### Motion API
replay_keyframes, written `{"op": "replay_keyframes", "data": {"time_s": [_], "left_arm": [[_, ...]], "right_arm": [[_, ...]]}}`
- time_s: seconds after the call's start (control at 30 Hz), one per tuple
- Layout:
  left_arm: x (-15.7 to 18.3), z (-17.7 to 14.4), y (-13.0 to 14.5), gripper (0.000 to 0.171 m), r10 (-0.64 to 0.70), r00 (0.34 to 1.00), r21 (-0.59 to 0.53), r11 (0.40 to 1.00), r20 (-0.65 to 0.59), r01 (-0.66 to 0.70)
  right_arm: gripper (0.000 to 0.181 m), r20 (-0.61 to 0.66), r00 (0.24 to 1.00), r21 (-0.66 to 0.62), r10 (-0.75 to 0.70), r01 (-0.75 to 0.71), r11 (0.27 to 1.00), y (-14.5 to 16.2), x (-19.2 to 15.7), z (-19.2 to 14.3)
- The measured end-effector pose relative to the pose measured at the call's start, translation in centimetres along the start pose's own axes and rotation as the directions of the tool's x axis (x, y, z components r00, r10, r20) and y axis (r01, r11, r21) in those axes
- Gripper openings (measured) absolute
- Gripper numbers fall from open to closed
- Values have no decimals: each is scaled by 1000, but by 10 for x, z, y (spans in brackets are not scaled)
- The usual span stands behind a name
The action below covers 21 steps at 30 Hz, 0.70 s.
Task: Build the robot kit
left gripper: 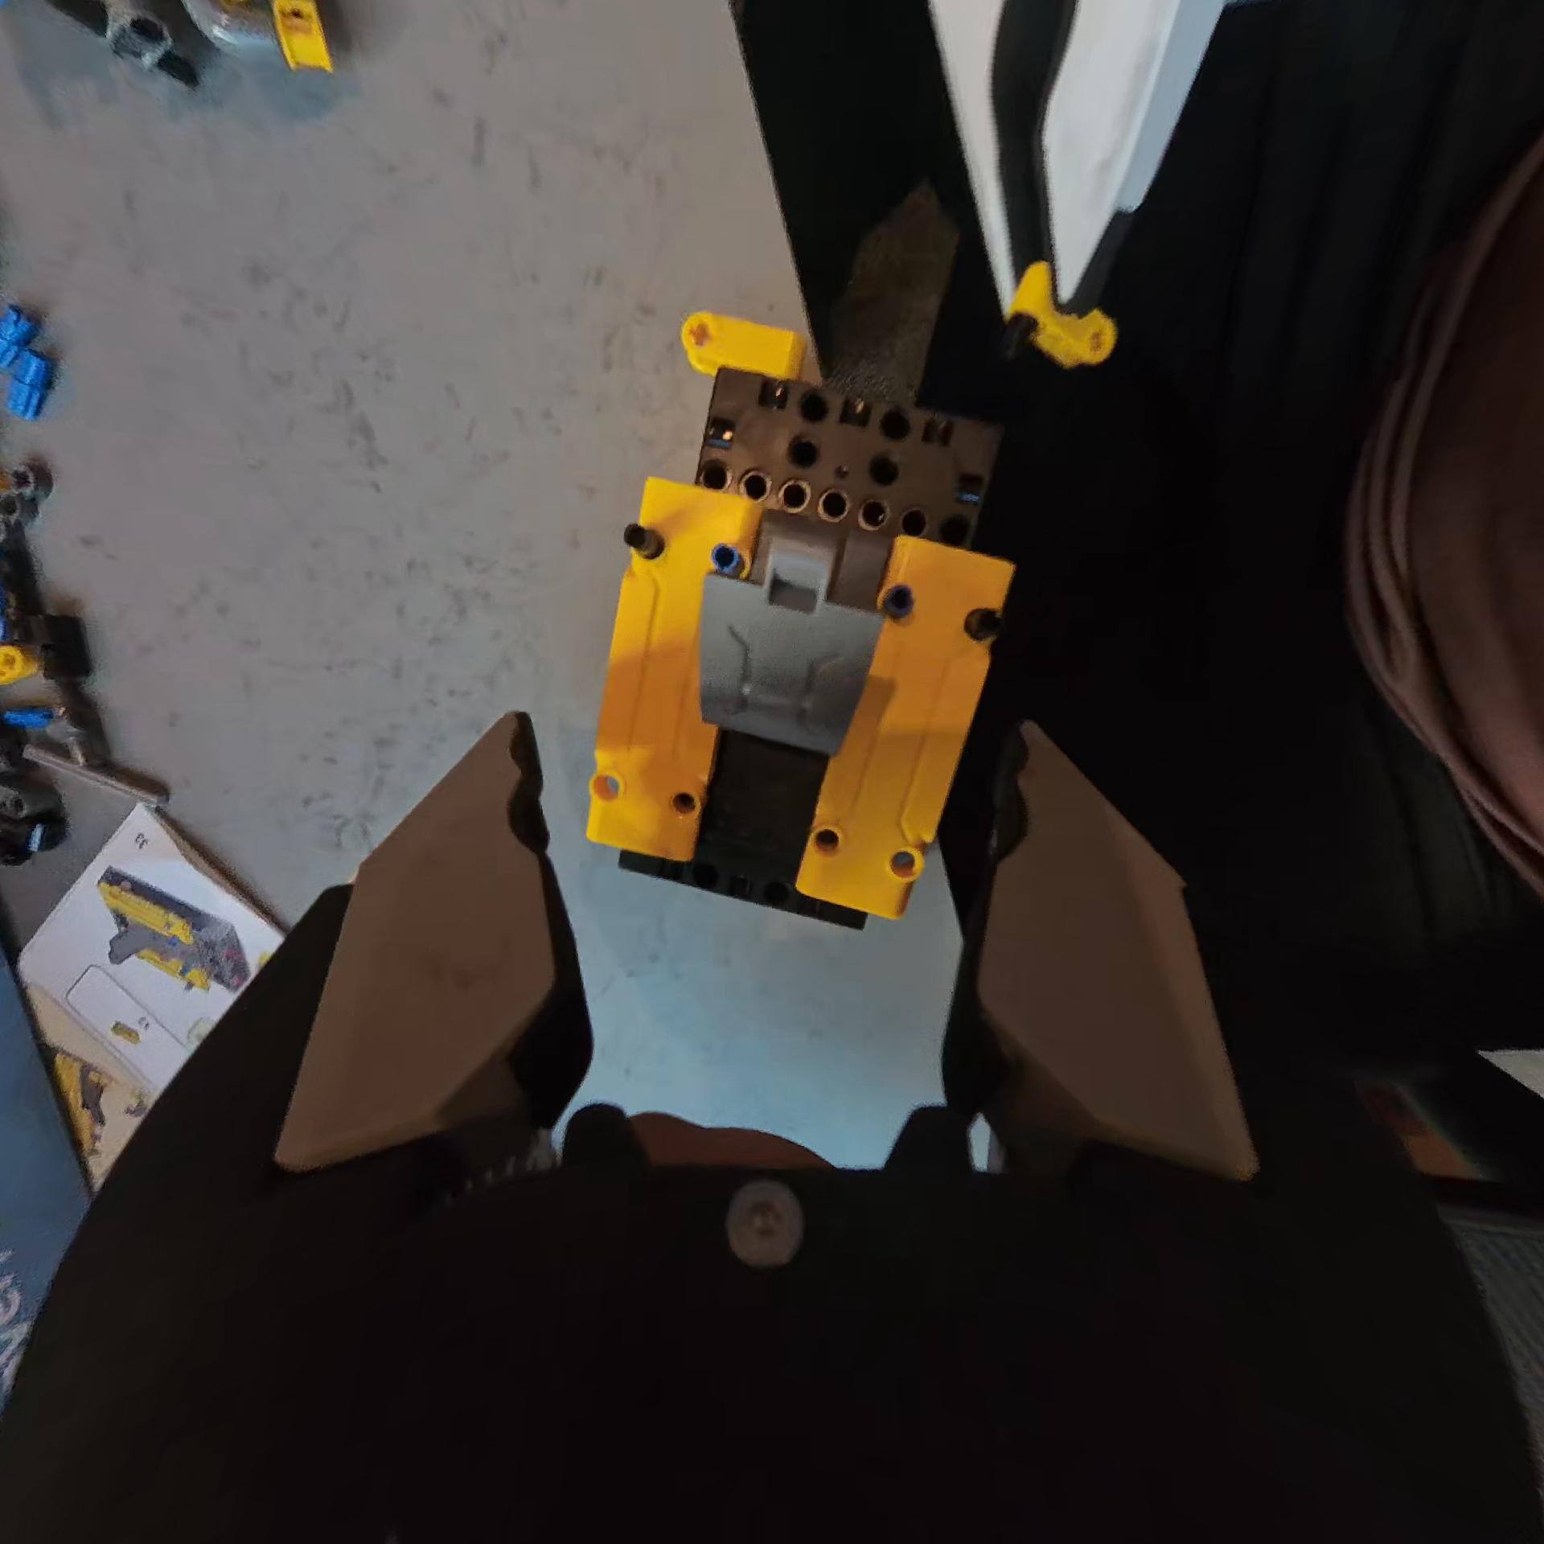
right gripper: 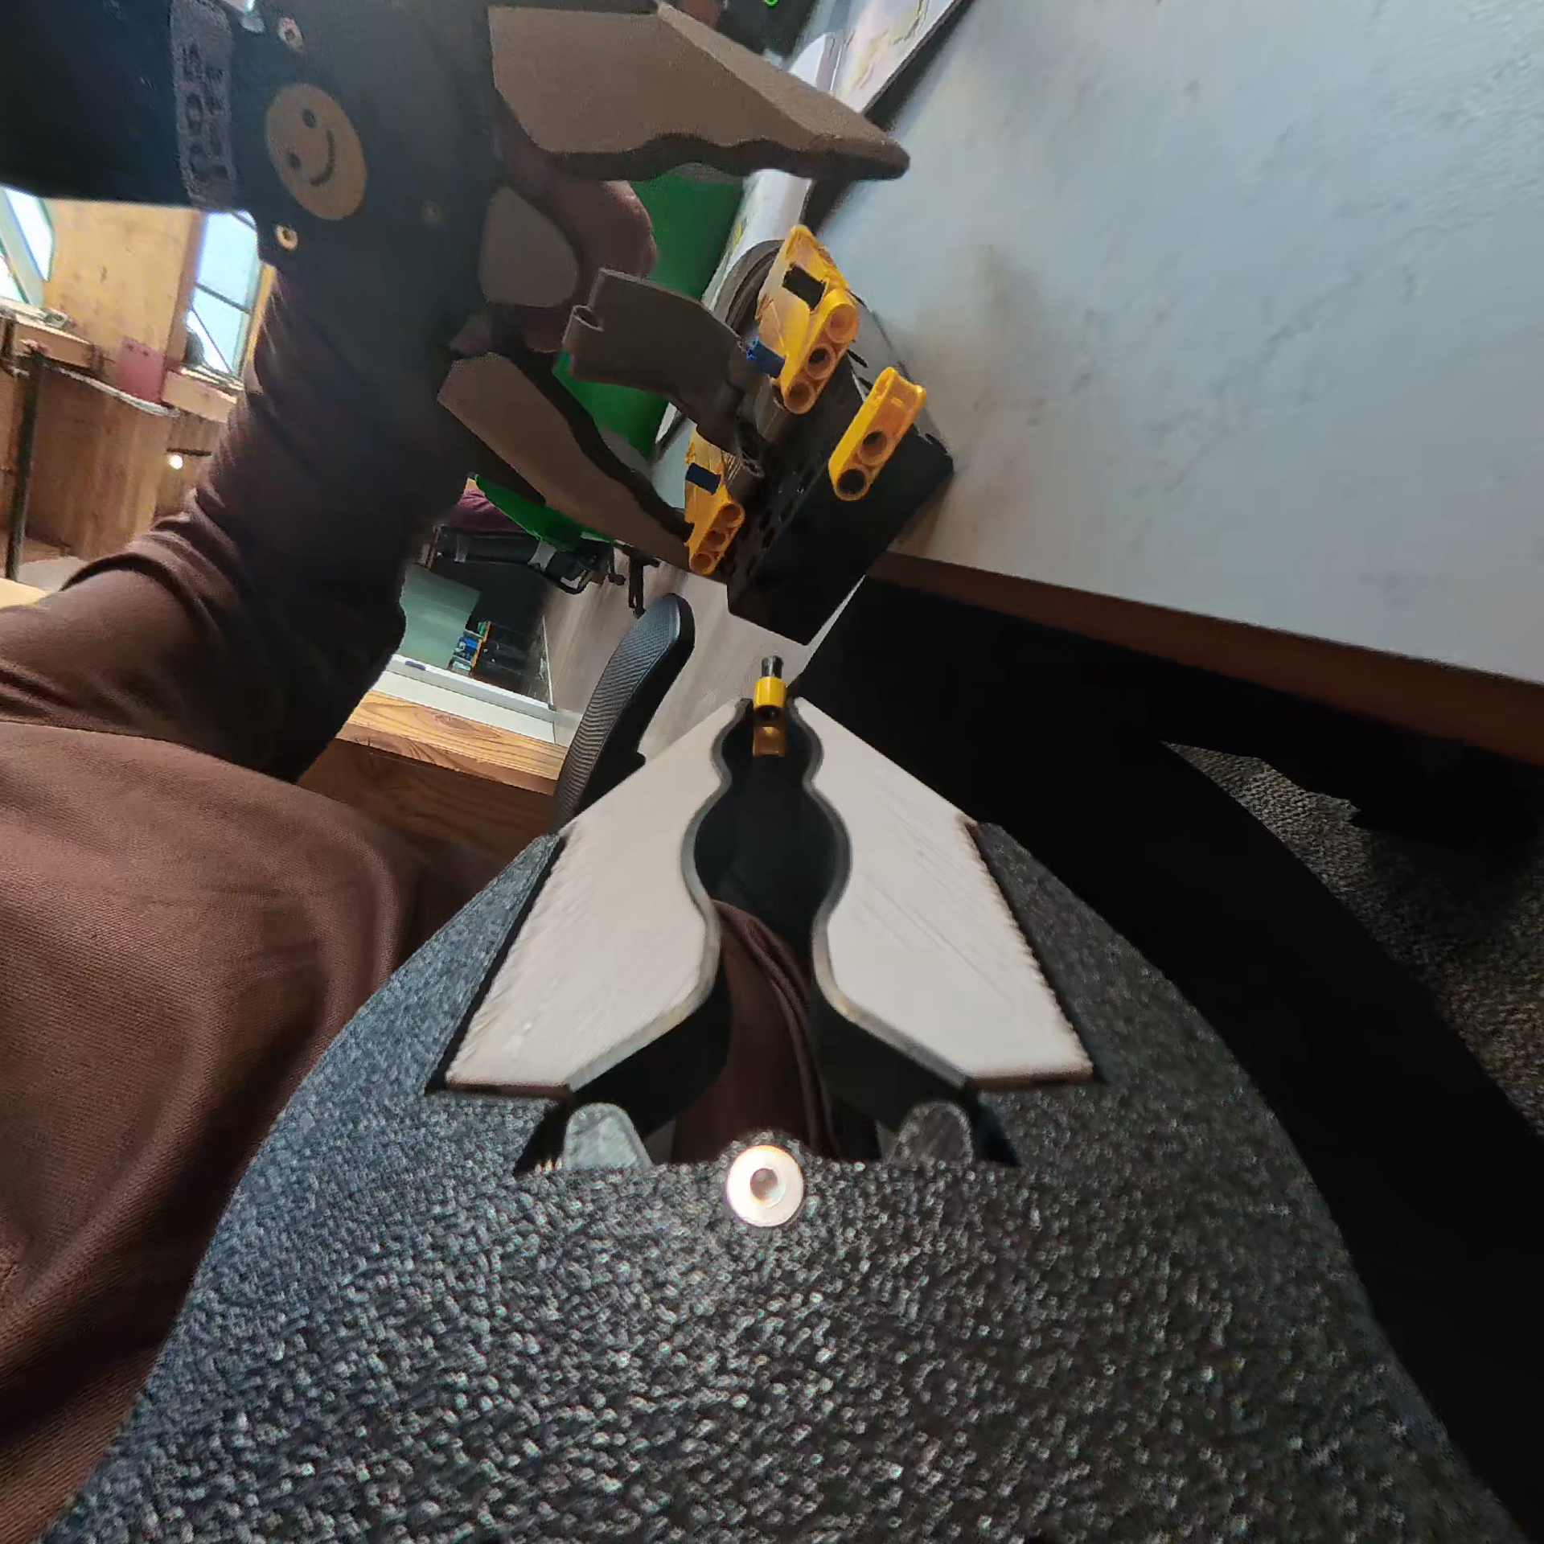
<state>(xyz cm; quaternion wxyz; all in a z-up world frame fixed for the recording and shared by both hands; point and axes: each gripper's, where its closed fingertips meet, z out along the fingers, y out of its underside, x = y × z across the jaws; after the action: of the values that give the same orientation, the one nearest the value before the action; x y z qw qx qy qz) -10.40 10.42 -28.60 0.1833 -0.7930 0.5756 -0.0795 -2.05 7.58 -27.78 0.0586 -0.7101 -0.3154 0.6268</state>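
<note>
A yellow and black brick assembly (left gripper: 794, 668) with a grey centre panel lies at the grey table's edge (left gripper: 802, 276), partly overhanging it. My left gripper (left gripper: 769, 777) is open, with its brown fingers on either side of the assembly's near end. In the right wrist view the left gripper (right gripper: 789, 342) straddles the assembly (right gripper: 835, 468), and its lower finger (right gripper: 585, 451) is close to a yellow beam. My right gripper (right gripper: 767, 706) is shut on a small yellow connector with a black pin (right gripper: 767, 710), below the table edge and just under the assembly. It also shows in the left wrist view (left gripper: 1061, 326).
Loose blue bricks (left gripper: 25, 359), black and yellow parts (left gripper: 42, 652) and an instruction booklet (left gripper: 142, 986) lie on the table's left side. A person's brown sleeve (right gripper: 251, 585) and a black office chair (right gripper: 627, 710) are to the left. Dark floor lies beneath the table. Tip to tip, the grippers are about 10 cm apart.
</note>
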Motion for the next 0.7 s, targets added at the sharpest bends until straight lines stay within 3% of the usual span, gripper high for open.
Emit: {"op": "replay_keyframes", "data": {"time_s": [0.07,0.2,0.7], "left_arm": [[6,-1,-12,103,22,998,58,998,-56,-19],[6,14,-8,89,72,994,30,997,-79,-70],[7,14,-13,88,114,990,76,991,-82,-108]], "right_arm": [[3,4,1000,5,-3,3,1000,-2,0,0],[3,34,999,22,34,-34,999,-7,0,1],[3,123,984,18,132,-135,991,-13,-1,8]]}}
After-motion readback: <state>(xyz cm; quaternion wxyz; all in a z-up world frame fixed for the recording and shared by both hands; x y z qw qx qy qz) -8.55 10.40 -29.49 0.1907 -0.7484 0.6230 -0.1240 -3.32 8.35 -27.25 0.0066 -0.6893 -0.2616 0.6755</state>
